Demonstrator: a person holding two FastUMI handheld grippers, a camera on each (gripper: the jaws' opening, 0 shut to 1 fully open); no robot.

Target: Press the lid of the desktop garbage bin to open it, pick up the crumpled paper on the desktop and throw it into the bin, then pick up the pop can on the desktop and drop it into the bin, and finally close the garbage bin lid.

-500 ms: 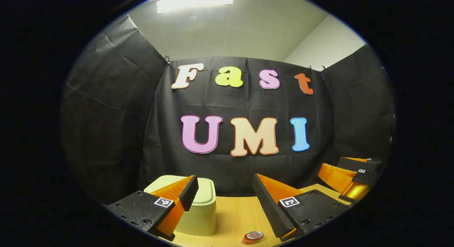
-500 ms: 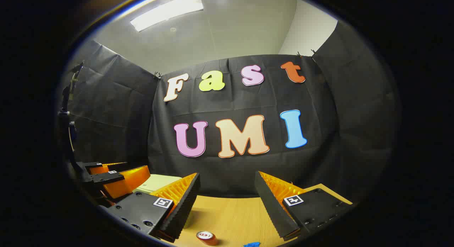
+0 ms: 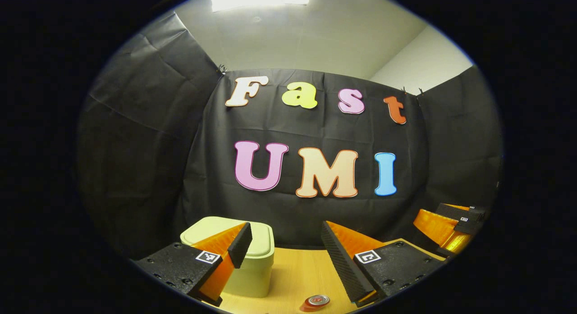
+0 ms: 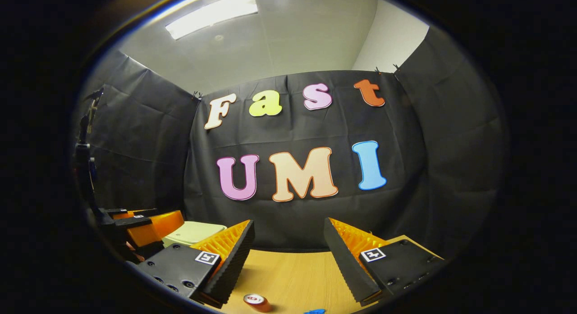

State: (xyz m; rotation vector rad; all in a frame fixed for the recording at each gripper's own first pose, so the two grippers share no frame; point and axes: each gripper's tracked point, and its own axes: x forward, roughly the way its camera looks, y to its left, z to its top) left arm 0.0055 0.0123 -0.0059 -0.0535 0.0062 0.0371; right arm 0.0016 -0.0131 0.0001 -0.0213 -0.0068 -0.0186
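Left gripper view: fingers (image 3: 281, 242) spread wide and empty, one hiding part of closed bin (image 3: 252, 269), pop can (image 3: 318, 301) cut off.

Pale green bin (image 3: 250, 264); red pop can (image 3: 317, 301); light wood desktop (image 3: 297, 278)

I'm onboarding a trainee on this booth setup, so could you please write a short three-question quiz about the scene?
1. True or false: the bin lid is open.
2. Which object stands on the table near the bottom edge of the left gripper view? A) pop can B) mug C) bottle
3. Fill in: both the left gripper and the right gripper have fingers that are ____.

Key:
1. False; the lid lies closed on the bin.
2. A; the pop can.
3. Open, holding nothing.
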